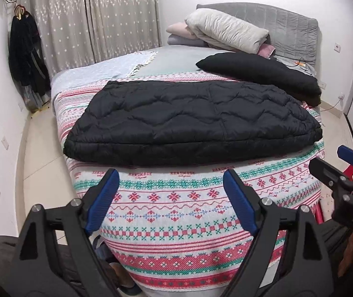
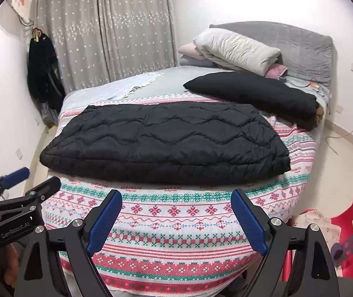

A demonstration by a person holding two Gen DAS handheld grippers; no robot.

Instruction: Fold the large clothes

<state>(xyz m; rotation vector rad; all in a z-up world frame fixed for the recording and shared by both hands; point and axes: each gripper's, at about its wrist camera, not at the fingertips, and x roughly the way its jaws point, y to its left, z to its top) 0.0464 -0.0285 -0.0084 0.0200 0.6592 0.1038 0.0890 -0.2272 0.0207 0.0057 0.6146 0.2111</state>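
Patterned bedspread (image 1: 176,212) covers your bed, grey curtains (image 1: 89,17) behind; black quilted coat (image 1: 191,121) lies folded flat mid-bed; your left gripper (image 1: 170,185) and right gripper (image 2: 176,206) both spread, holding nothing.

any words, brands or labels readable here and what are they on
"GenRobot.AI" on the left claw, printed on its black body.
"DAS" on the right claw, on its body, partly cut off.
Repeated red word on the bed blanket, perhaps "HANDMADE": too small to read for sure.
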